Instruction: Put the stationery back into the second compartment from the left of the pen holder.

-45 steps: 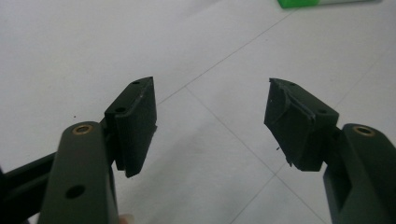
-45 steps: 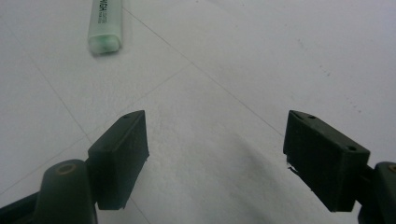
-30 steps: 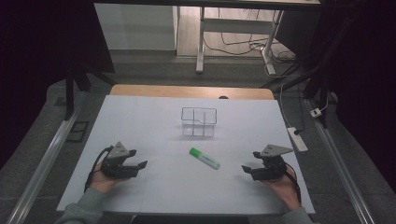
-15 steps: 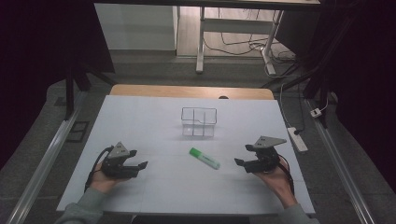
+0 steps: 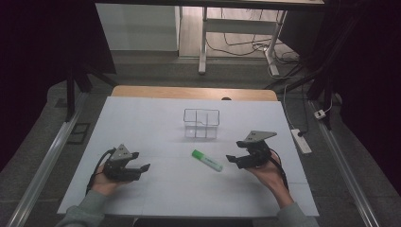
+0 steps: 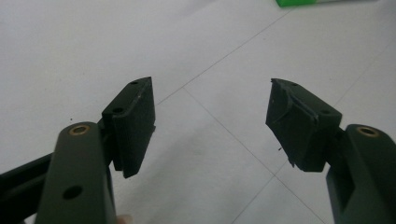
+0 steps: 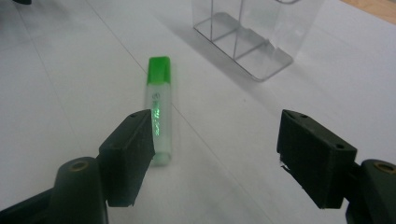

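A green marker lies flat at the centre of the white tabletop. The right tongs sit just beside it at three o'clock, apart, having just been closing, with nothing between them. The left tongs rest at nine o'clock, apart and empty. A clear box stands at twelve o'clock.

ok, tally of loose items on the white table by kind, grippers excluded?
Green highlighter: 1
Clear compartment organizer: 1
Total: 2
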The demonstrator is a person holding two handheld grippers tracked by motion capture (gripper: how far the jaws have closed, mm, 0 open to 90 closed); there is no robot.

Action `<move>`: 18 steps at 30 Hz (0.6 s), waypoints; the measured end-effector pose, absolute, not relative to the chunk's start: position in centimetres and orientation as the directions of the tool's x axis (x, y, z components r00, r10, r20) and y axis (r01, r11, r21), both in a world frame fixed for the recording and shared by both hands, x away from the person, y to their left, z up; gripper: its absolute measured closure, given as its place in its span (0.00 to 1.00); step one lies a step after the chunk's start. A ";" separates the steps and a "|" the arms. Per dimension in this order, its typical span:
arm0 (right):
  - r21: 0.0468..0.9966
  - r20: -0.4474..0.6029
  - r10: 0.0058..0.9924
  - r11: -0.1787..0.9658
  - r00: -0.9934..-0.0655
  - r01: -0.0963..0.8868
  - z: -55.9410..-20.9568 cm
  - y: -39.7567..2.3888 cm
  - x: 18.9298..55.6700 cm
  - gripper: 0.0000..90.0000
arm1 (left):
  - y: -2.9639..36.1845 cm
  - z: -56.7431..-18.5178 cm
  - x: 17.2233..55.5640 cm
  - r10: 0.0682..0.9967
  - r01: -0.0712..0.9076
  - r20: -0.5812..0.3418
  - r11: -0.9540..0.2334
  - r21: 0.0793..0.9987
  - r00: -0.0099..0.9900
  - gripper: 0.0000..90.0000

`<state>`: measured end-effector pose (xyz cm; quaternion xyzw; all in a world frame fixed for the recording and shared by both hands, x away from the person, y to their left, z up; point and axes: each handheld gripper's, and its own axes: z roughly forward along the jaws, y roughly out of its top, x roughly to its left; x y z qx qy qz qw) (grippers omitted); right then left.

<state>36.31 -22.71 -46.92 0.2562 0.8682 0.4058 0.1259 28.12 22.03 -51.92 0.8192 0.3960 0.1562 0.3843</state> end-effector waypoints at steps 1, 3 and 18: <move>0.768 -0.012 0.544 0.543 -0.839 0.340 -46.8 -22.5 36.4 0.31 | 22.0 -51.9 28.1 0.769 0.529 -0.048 -0.391 0.753 0.637 0.36; 0.766 -0.016 0.539 0.548 -0.842 0.336 -46.6 -22.0 36.4 0.31 | 22.0 -51.9 28.1 0.769 0.527 -0.047 -0.392 0.754 0.638 0.36; 0.759 -0.030 0.489 0.578 -0.872 0.298 -45.6 -18.8 37.0 0.32 | 21.9 -51.8 28.1 0.766 0.528 -0.042 -0.401 0.749 0.642 0.36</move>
